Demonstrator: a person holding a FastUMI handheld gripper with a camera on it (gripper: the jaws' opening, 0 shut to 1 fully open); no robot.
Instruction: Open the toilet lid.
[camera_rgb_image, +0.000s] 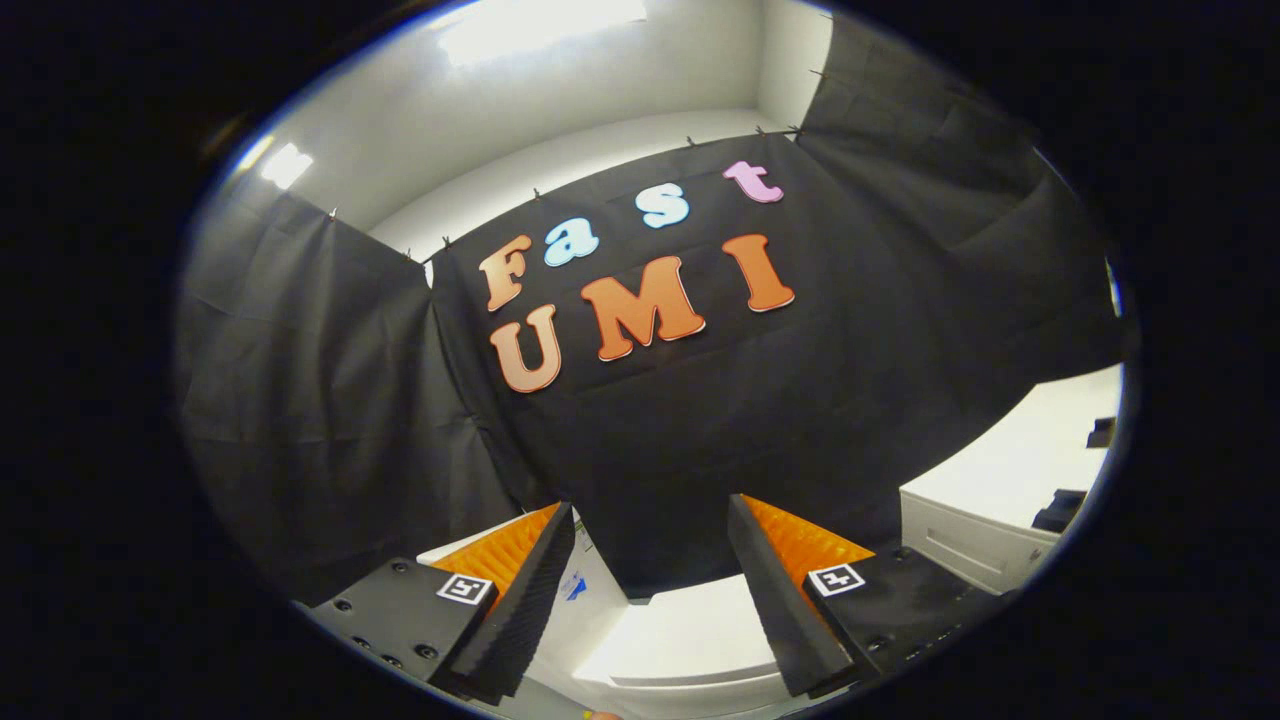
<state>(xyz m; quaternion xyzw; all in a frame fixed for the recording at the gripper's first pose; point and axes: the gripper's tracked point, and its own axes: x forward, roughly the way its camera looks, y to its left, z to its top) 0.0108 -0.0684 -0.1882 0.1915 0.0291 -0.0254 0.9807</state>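
My gripper (652, 525) is open, its two black-padded fingers (530, 590) spread wide with nothing between them. Below and between the fingers lies a white part of the toilet (690, 640), seen from above; I cannot tell whether it is the lid or the tank top. A small blue mark sits on the white surface beside the left finger. The fingers hang above the white surface, apart from it. Beyond them hangs the booth's black cloth wall.
A white cabinet or counter (1000, 500) stands to the right, with dark objects (1065, 505) on it. Black cloth walls close in the left, back and right. The white ceiling with a bright light (540, 25) is above.
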